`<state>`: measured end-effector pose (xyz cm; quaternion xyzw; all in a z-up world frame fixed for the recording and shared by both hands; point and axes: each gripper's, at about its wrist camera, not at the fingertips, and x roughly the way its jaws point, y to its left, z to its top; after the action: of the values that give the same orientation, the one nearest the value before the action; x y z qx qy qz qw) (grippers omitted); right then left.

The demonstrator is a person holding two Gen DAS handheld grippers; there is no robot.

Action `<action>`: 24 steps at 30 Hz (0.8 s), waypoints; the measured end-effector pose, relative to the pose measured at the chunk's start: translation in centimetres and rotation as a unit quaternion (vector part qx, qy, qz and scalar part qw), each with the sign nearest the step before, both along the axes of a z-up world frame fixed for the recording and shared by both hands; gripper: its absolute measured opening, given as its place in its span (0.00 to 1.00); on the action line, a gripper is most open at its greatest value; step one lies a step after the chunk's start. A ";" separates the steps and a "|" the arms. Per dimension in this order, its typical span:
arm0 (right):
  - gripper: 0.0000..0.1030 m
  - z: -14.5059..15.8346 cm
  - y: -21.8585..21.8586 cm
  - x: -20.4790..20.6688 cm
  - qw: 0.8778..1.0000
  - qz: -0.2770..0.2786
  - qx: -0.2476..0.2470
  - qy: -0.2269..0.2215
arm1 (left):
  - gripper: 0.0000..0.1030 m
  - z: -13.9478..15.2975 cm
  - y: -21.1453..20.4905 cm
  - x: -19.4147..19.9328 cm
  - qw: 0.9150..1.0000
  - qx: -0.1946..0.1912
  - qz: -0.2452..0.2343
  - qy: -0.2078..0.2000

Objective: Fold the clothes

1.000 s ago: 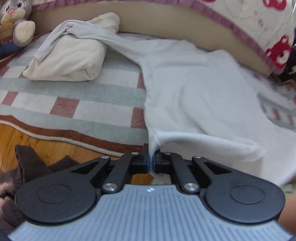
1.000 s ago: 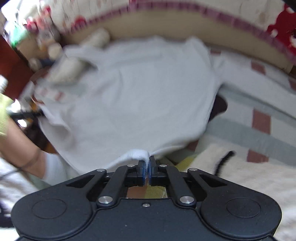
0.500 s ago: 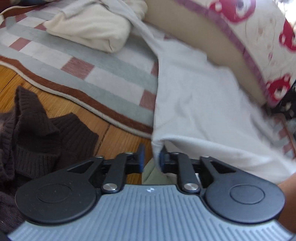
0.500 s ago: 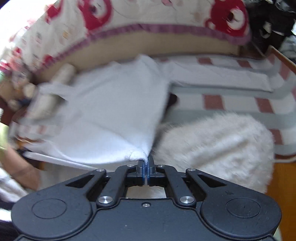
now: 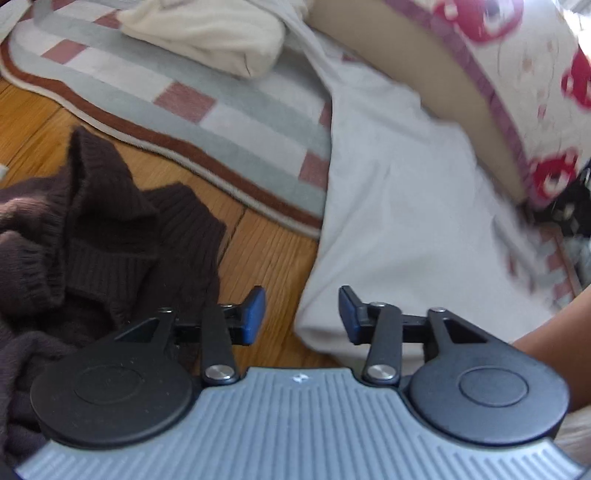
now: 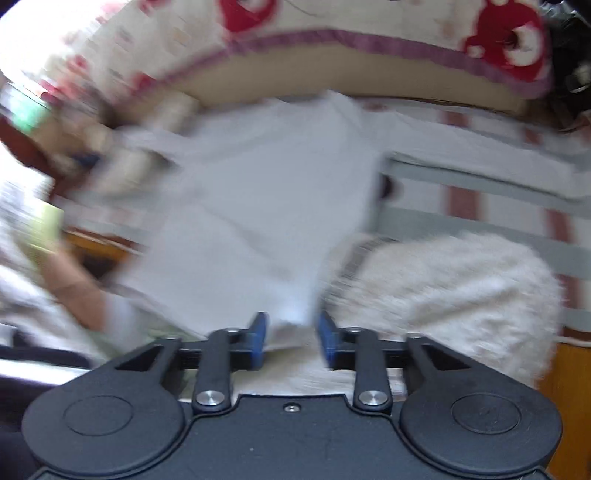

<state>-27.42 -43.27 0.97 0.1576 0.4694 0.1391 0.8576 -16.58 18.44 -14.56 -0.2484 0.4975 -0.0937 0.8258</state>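
A white garment (image 5: 399, 206) lies spread over the striped rug and onto the wooden floor; it also shows in the right wrist view (image 6: 258, 206), blurred. My left gripper (image 5: 302, 314) is open, its blue pads apart, with the garment's near folded corner lying just ahead between them. My right gripper (image 6: 290, 338) is open too, with the garment's other near corner lying loose between its pads. Neither gripper holds cloth.
A dark brown knitted sweater (image 5: 85, 236) is heaped on the wooden floor at the left. A folded cream garment (image 5: 218, 33) lies on the striped rug (image 5: 229, 110). A fluffy white garment (image 6: 454, 295) lies at the right. A bed edge with red-patterned bedding (image 5: 517, 88) runs behind.
Both grippers were shut on the white garment's near corners; both have opened and let go. The garment has dropped onto the rug and floor.
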 end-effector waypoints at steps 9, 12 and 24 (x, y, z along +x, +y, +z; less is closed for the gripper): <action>0.56 5.5 -0.7 10.0 0.992 0.017 0.101 -0.074 | 0.49 6.6 -1.7 8.8 0.997 0.036 0.016 -0.064; 0.56 4.6 -0.2 17.2 0.988 0.016 0.156 -0.018 | 0.49 7.3 -4.0 14.0 0.996 0.056 0.009 -0.073; 0.56 -5.4 1.9 40.2 0.995 0.002 -0.048 -0.083 | 0.53 -0.3 -11.0 32.9 0.979 0.179 -0.039 -0.088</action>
<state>12.75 -41.37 -4.41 0.1033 0.4034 0.1304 0.8998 16.29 7.46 -14.90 -0.0675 0.4406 -0.0571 0.8934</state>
